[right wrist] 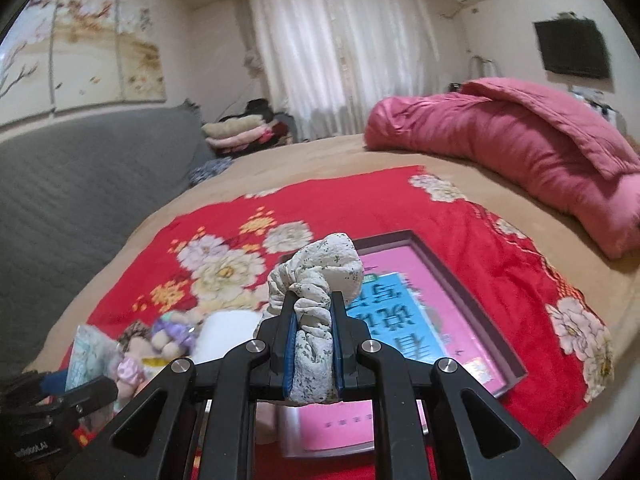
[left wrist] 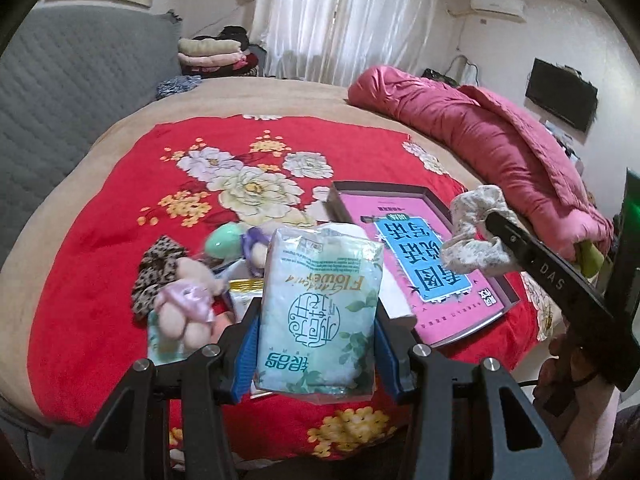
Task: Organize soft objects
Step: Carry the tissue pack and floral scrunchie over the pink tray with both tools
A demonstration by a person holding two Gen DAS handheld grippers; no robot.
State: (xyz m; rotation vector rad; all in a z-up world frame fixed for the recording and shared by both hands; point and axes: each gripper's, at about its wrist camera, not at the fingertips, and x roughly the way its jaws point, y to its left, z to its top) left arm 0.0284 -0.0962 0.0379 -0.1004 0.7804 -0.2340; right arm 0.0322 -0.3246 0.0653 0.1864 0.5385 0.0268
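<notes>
Left gripper (left wrist: 318, 320) is clamped on the pale green tissue pack (left wrist: 320, 312), lifted above the red floral blanket (left wrist: 100, 272) on the bed. Right gripper (right wrist: 314, 336) squeezes the white floral scrunchie (right wrist: 316, 276) tight between its blue pads, hovering over the pink-lined box (right wrist: 440, 280). From the left wrist camera, that box sits at two o'clock of the pack; the plush dolls (left wrist: 184, 300) and leopard scrunchie (left wrist: 154, 268) huddle at nine o'clock. A rolled pink quilt (right wrist: 520, 152) lies beyond.
</notes>
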